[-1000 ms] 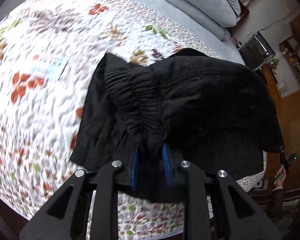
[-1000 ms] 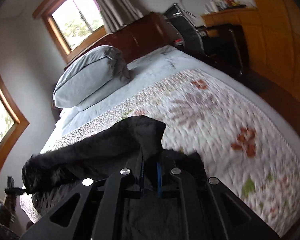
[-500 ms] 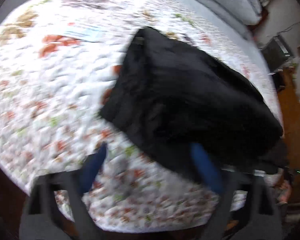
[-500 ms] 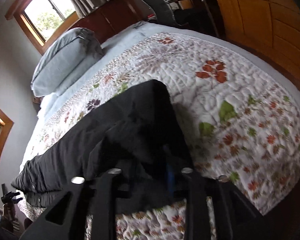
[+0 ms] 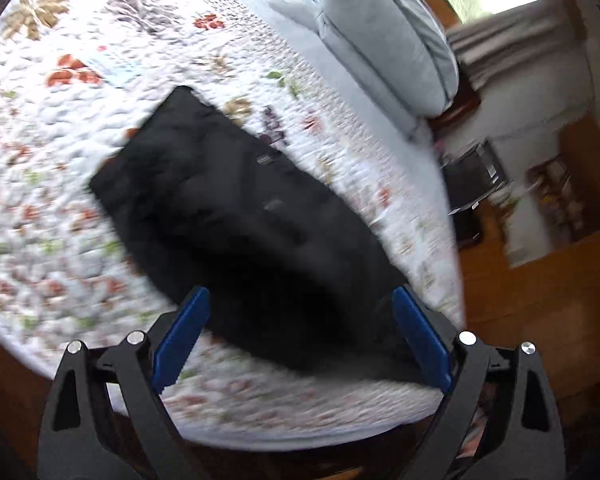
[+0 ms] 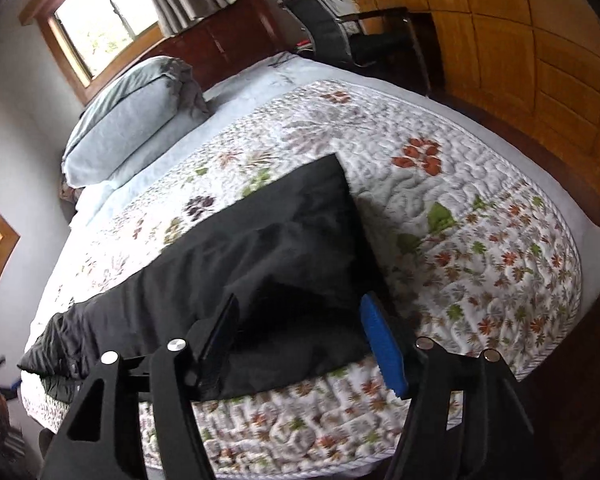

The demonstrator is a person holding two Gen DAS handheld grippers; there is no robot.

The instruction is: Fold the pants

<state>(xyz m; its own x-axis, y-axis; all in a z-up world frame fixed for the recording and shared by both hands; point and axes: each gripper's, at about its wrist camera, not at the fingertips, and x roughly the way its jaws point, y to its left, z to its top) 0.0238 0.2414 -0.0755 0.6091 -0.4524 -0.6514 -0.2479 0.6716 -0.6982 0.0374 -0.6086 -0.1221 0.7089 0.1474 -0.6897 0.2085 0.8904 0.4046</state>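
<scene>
my left gripper [image 5: 300, 332] stands wide apart, nothing pinched; my right gripper [image 6: 300, 340] is opening, cloth between its jaws but not pressed. the black pants [image 6: 268, 248] lie folded on the floral quilt [image 6: 480, 248], just ahead of both tools. their long axis runs from my right gripper away leftward toward the bed's edge. risk, i judge: a jaw snags cloth and drags the fold open, or the far end slides off that edge.
</scene>
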